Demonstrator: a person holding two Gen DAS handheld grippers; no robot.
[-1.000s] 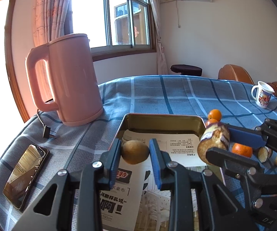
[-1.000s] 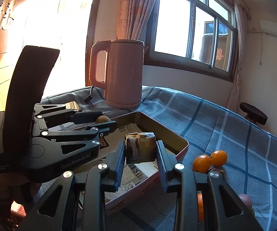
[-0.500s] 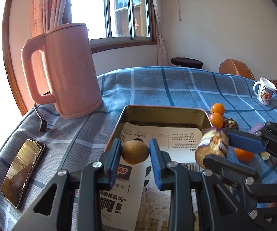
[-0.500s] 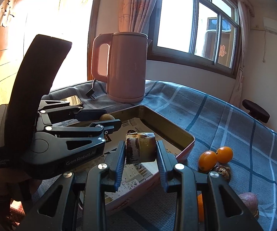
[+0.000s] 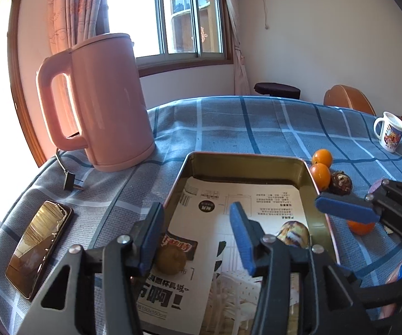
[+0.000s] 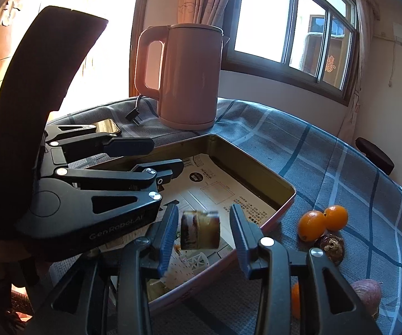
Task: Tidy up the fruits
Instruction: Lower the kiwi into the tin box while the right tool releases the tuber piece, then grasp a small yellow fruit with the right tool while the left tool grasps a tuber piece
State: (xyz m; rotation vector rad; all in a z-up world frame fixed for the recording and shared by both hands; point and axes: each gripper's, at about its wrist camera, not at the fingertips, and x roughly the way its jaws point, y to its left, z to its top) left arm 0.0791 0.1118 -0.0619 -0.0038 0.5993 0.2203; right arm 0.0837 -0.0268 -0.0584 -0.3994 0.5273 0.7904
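Note:
A metal tray (image 5: pixel 245 164) lined with printed paper sits on the blue checked tablecloth. My left gripper (image 5: pixel 196 234) is open above the tray, and a brown kiwi (image 5: pixel 170 259) lies on the paper below its left finger. My right gripper (image 6: pixel 203 230) is open over the tray (image 6: pixel 256 173). A brown-and-yellow striped fruit (image 6: pixel 200 233) is blurred between its fingers, free of both pads; it also shows in the left wrist view (image 5: pixel 294 231). Two small oranges (image 5: pixel 321 164) and a dark wrinkled fruit (image 5: pixel 341 183) lie right of the tray.
A pink kettle (image 5: pixel 103 103) stands left of the tray with its plug (image 5: pixel 71 185) on the cloth. A phone (image 5: pixel 37 248) lies at the left edge. A mug (image 5: pixel 390 134) stands far right. Another orange (image 5: pixel 361 227) and a purple fruit (image 6: pixel 366 296) lie near my right gripper.
Both grippers have opened. The kiwi has dropped from the left gripper onto the tray paper. The striped fruit has come free of the right gripper's pads.

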